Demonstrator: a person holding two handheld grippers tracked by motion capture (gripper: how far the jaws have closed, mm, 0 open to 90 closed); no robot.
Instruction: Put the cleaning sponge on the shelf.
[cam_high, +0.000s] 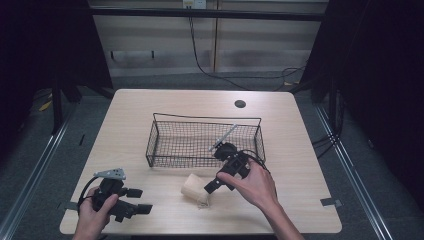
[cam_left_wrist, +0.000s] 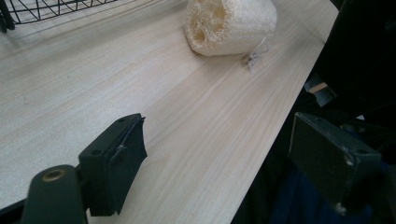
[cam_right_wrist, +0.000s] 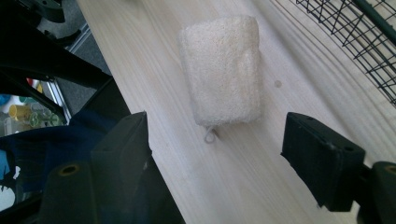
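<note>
One loofah (cam_right_wrist: 222, 70) lies on table (cam_high: 300, 150), near front edge, just before basket (cam_high: 160, 131). Right gripper (cam_right_wrist: 215, 163) hovers close over it, jaws spread, nothing between. Left gripper (cam_left_wrist: 219, 154) spread too, idle, well apart. Step judged: approach for grasp. Next: lower, straddle loofah, close.
</note>
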